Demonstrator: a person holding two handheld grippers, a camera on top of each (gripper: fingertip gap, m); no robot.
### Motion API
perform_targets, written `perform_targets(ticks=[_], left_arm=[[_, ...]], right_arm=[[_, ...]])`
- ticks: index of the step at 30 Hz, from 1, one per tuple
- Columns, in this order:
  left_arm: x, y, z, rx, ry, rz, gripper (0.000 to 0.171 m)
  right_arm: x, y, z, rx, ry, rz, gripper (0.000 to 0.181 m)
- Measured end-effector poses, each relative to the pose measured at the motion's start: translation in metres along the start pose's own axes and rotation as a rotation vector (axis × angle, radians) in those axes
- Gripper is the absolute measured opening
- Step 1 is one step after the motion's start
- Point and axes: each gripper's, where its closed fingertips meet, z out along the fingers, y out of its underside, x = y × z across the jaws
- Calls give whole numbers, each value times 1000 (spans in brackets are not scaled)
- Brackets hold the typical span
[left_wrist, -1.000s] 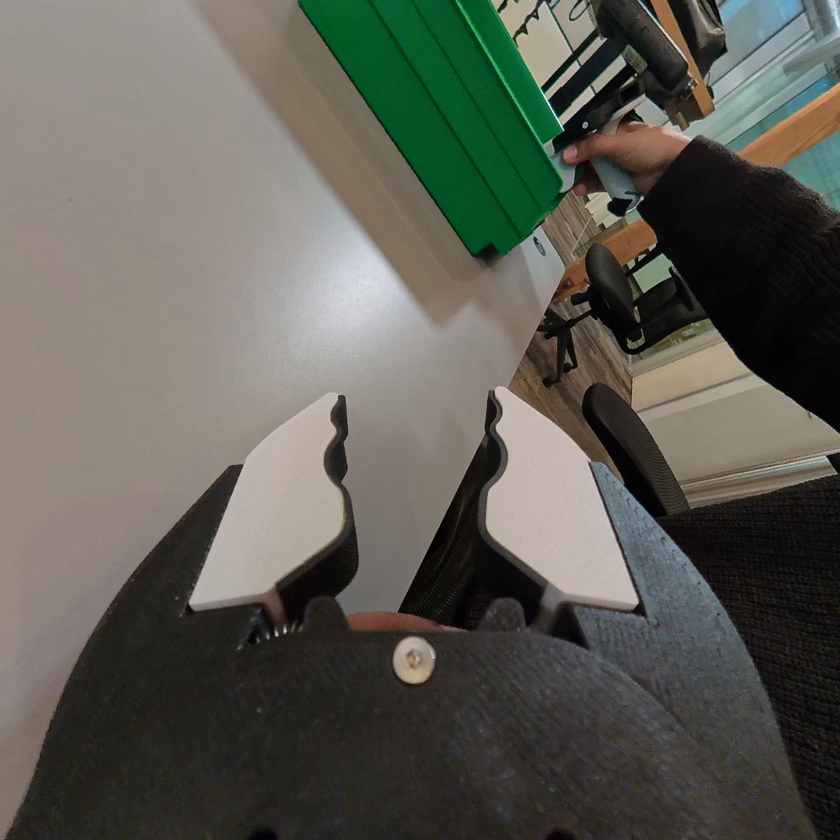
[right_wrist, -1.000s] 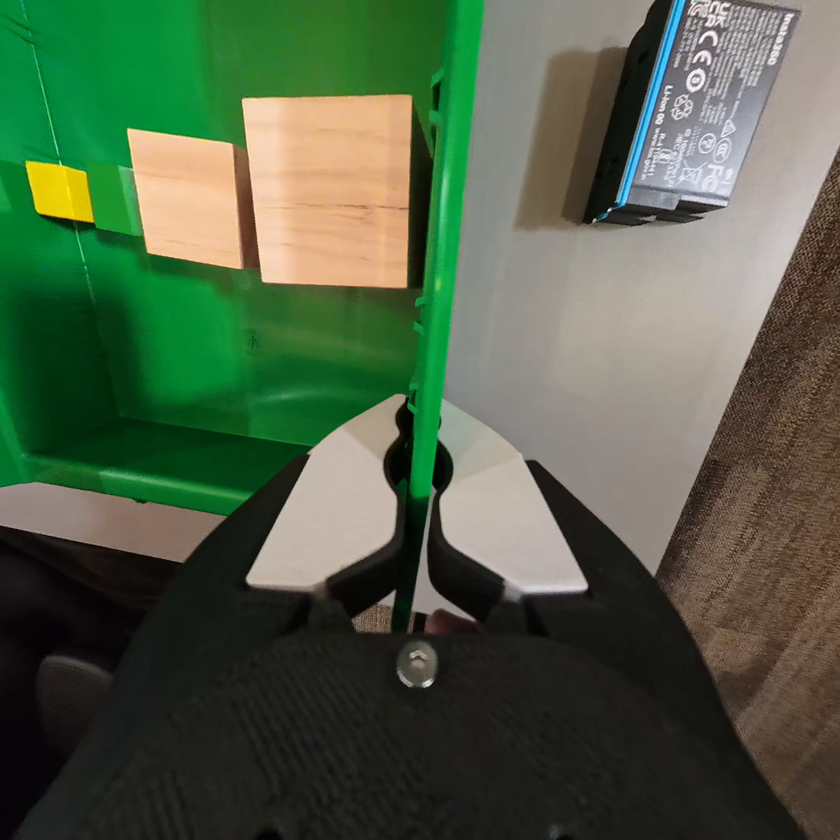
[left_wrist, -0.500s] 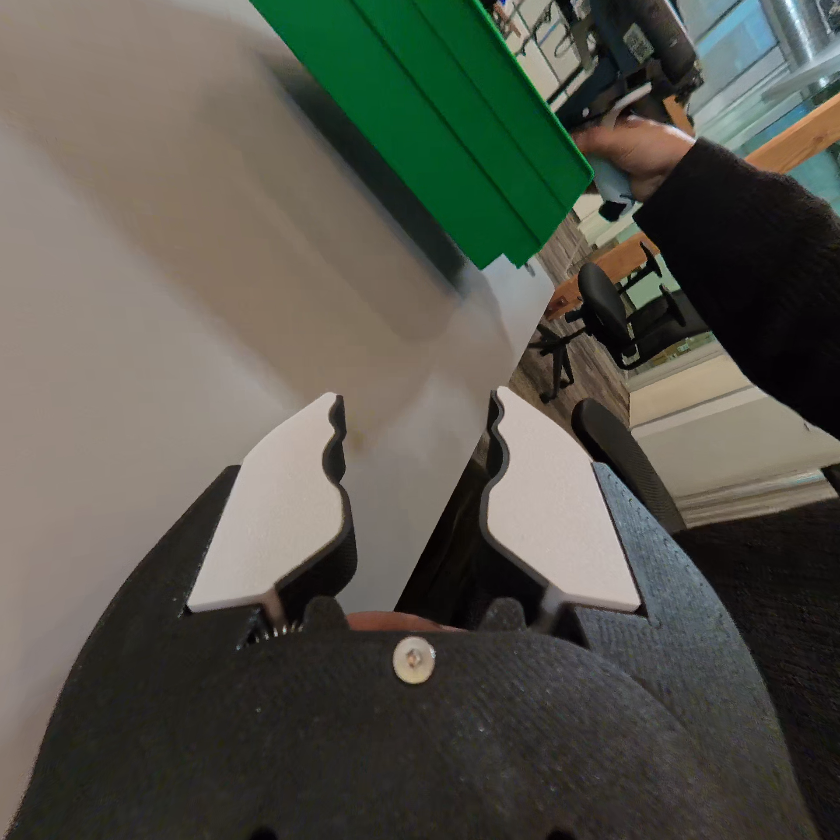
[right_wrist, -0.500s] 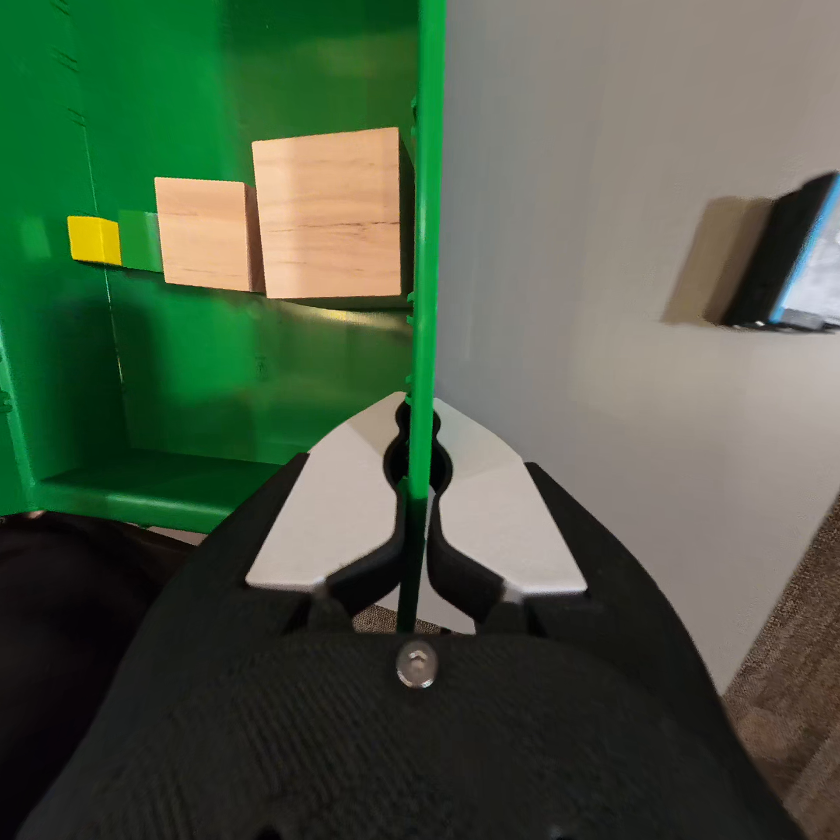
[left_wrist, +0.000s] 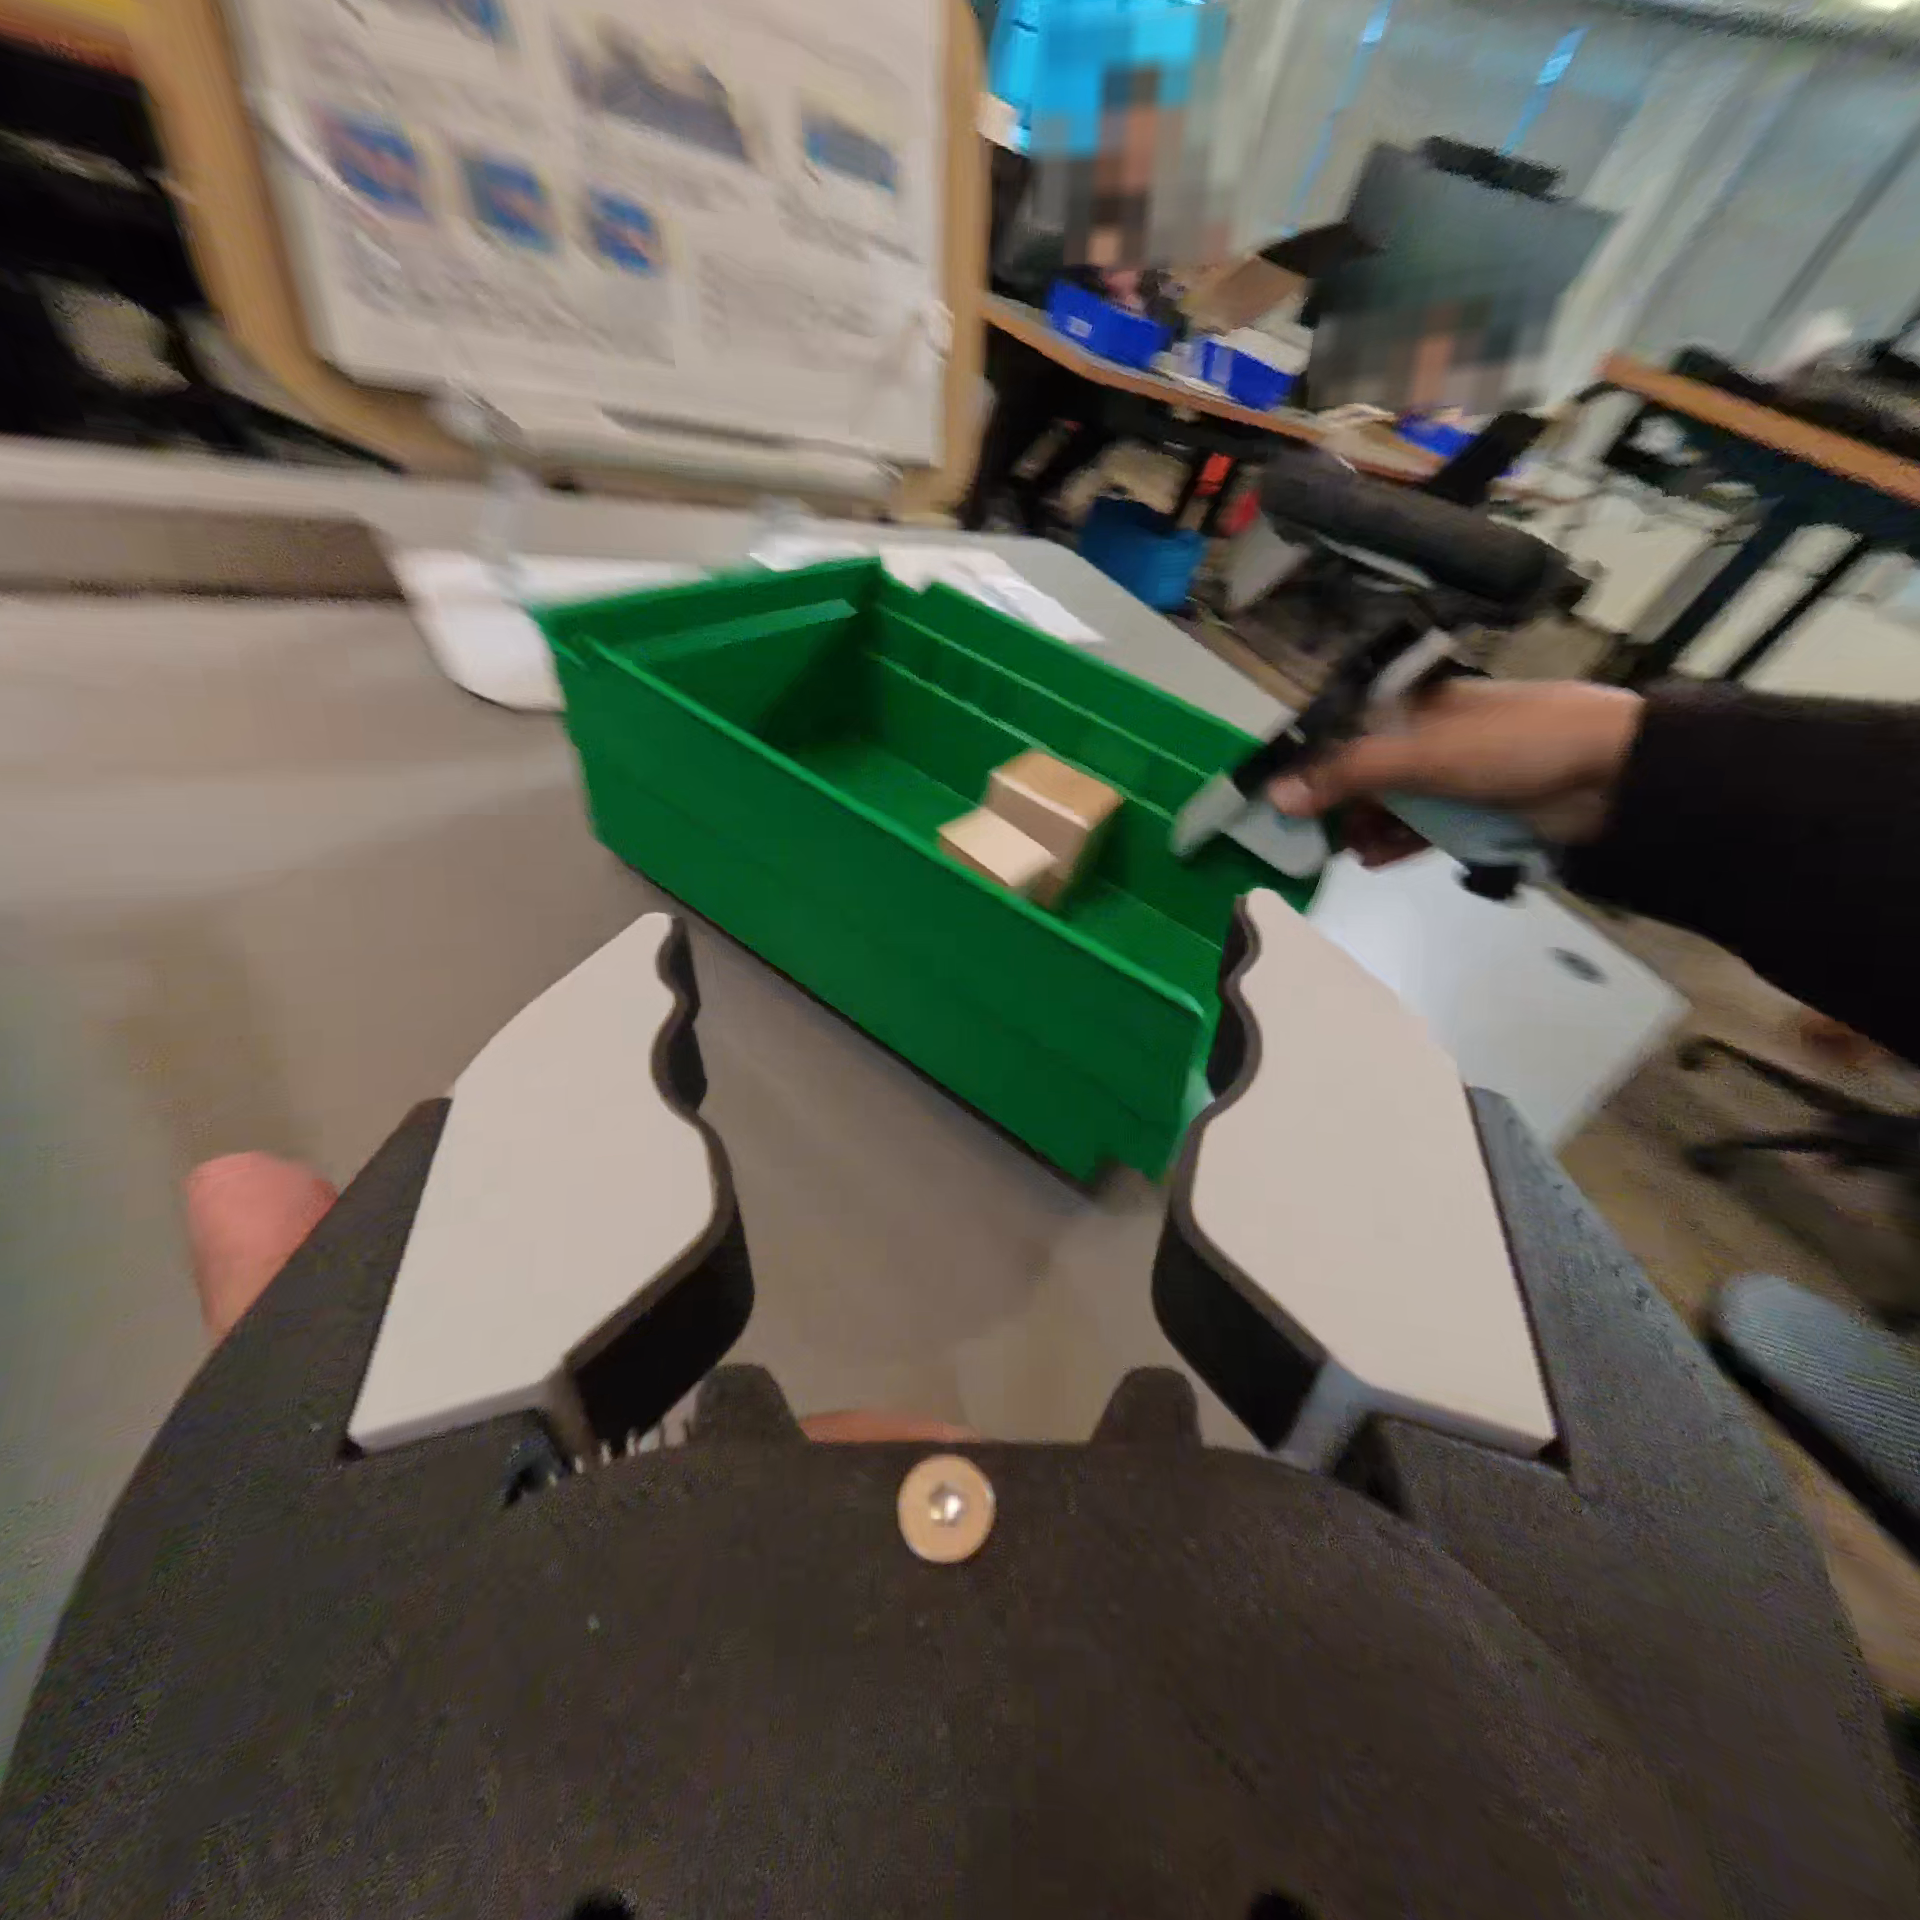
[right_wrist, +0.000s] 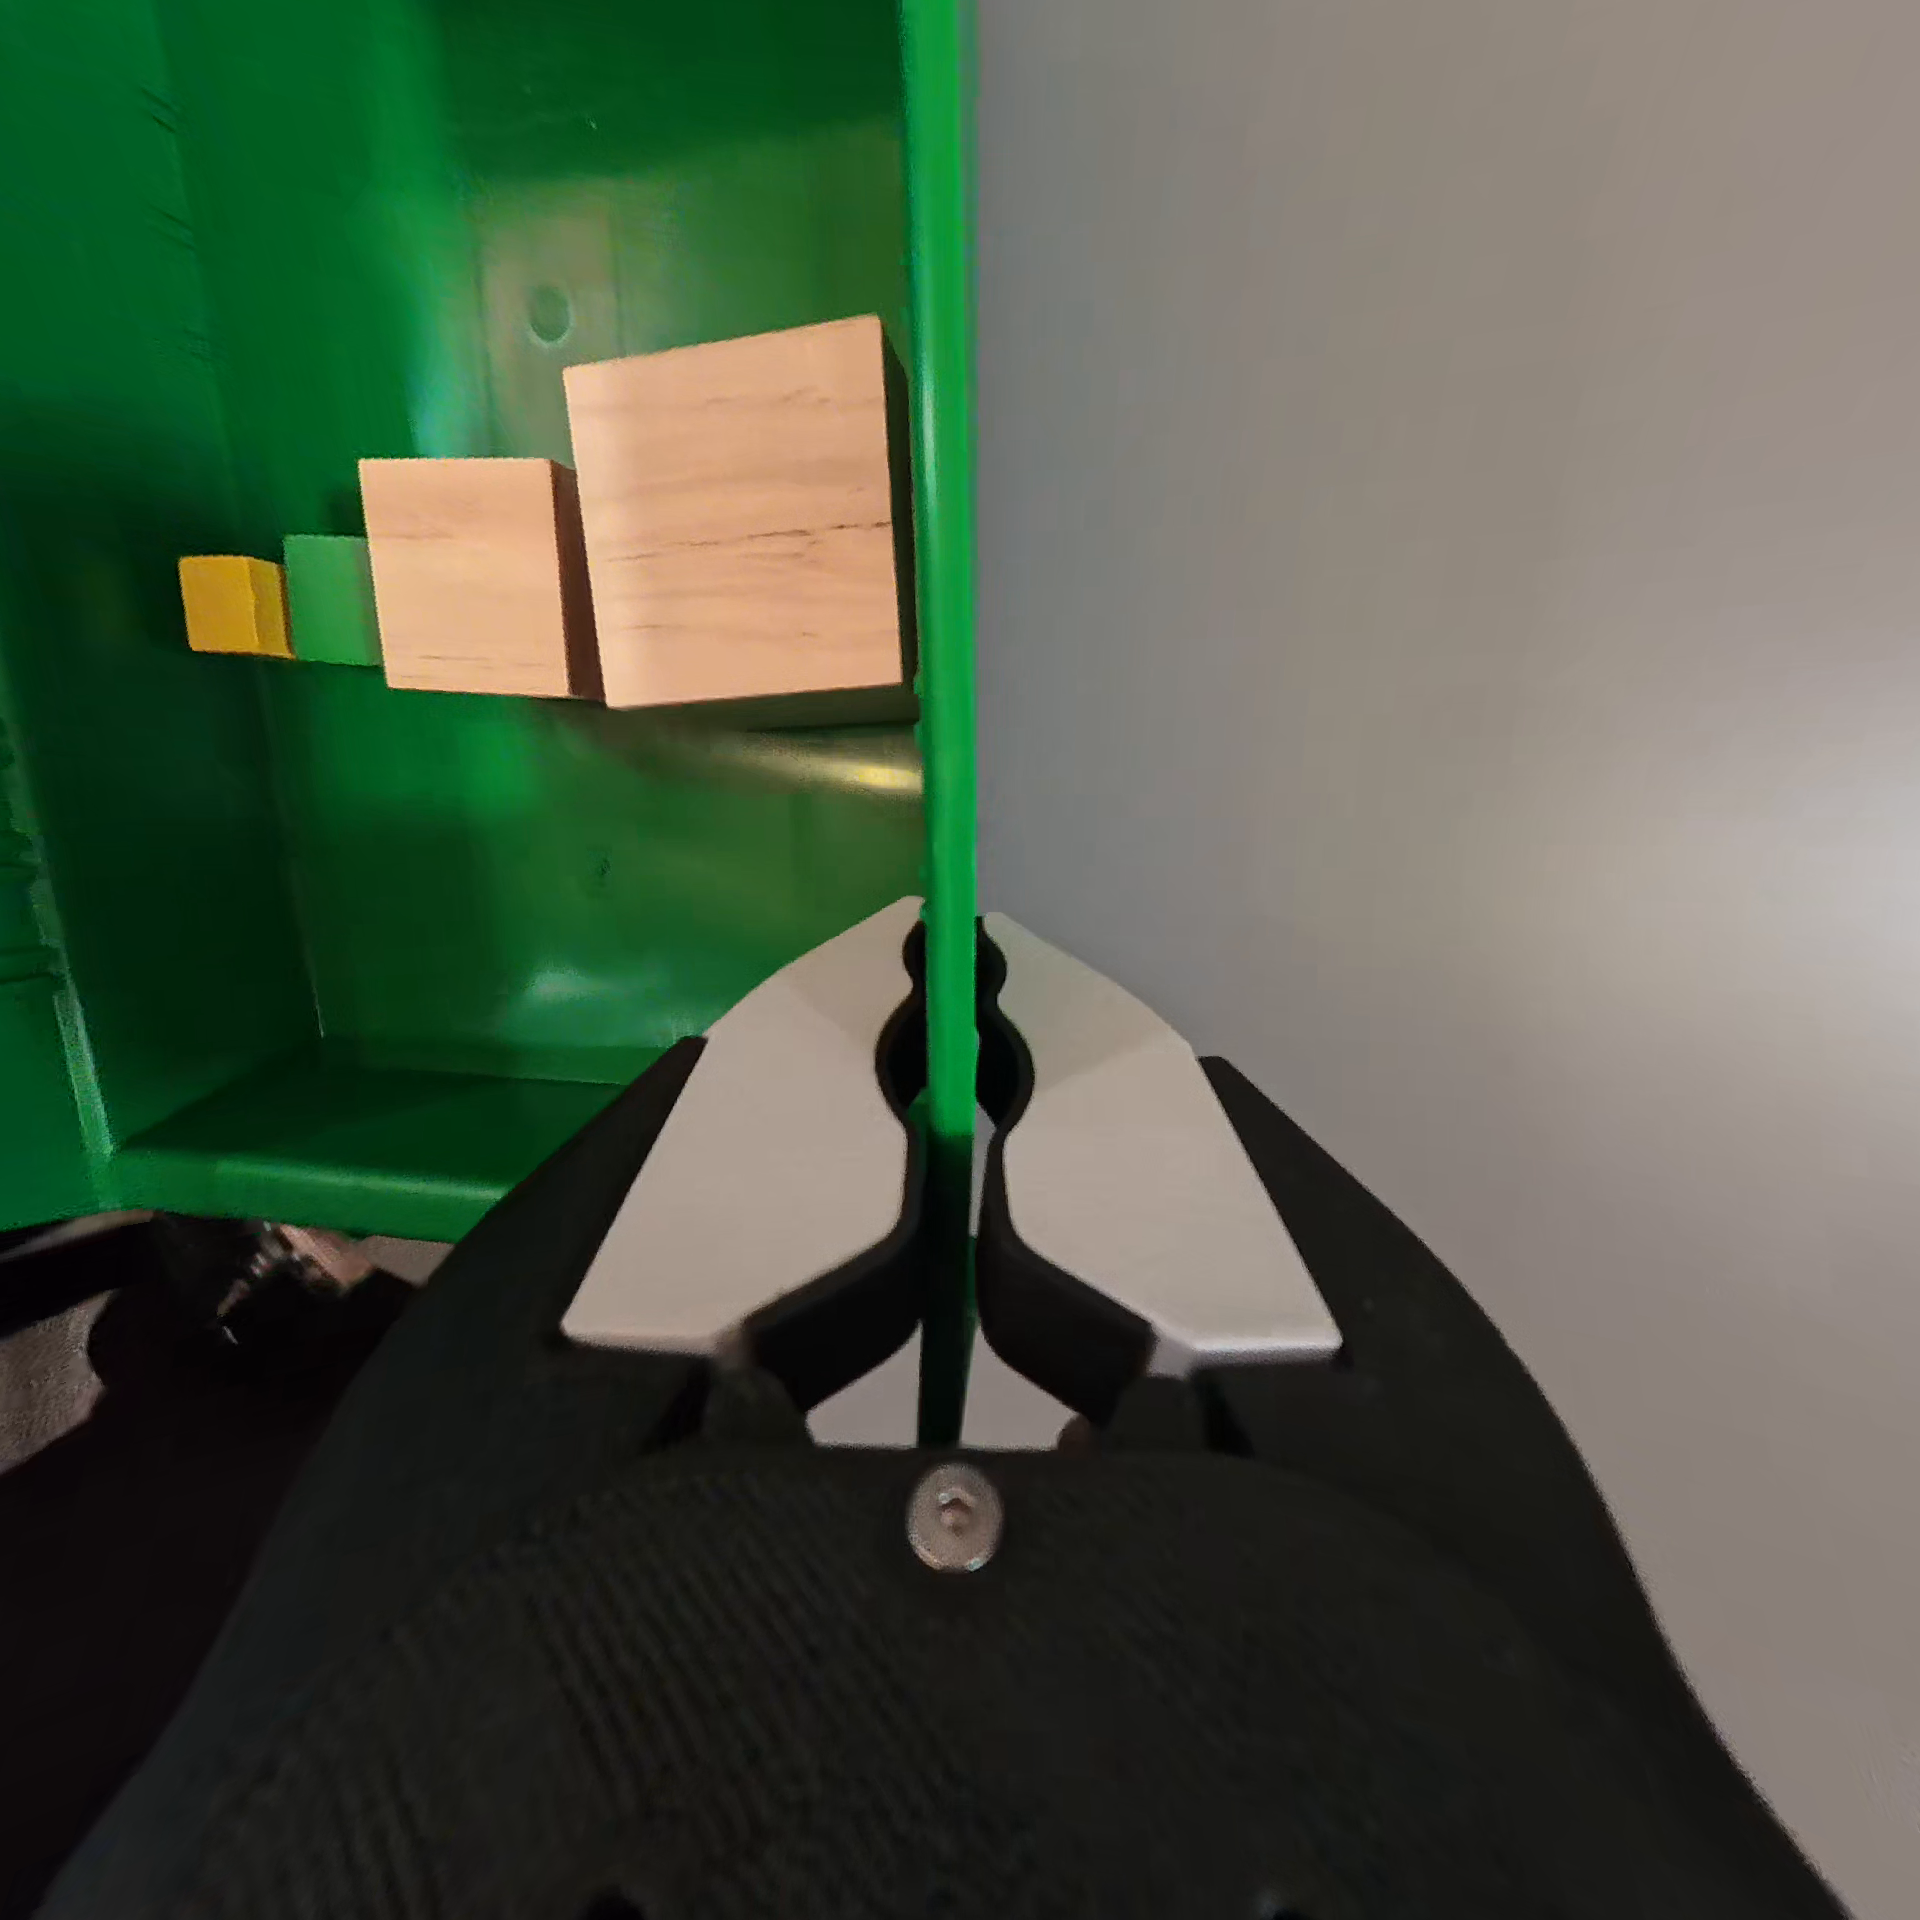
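Plainly, the right tool is clenched on the thin side wall of the green plastic bin, which sits on the pale grey table. Inside the bin lie a large wooden cube, a smaller wooden cube, a small green block and a small yellow block in a row. The left tool hangs released, near the bin's corner, perhaps just short of it, given the blur.

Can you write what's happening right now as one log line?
left gripper: open, empty, above table | right gripper: shut on green bin wall | inside: two wooden blocks, yellow cube
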Motion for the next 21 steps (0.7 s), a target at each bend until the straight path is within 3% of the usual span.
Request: perform_targets(ticks=[4, 7, 10, 14, 16, 21], left_arm=[[-99, -73, -54, 126, -224, 79, 101], [-191, -83, -110, 77, -415, 48, 99], [-267, -57, -163, -23, -542, -70, 92], [-327, -2, -212, -211, -655, -149, 89], [-337, 17, -222, -278, -655, -183, 88], [-337, 34, -214, -292, -537, -322, 63]], right_arm=[[-51, -15, 25, 5, 19, -11, 5], [-86, -24, 41, 19, 13, 1, 5], [-115, -27, 56, 23, 30, 10, 6], [-150, -29, 67, 65, 32, 26, 6], [-162, -33, 68, 108, 44, 15, 7], [-202, -30, 65, 151, 2, -100, 37]])
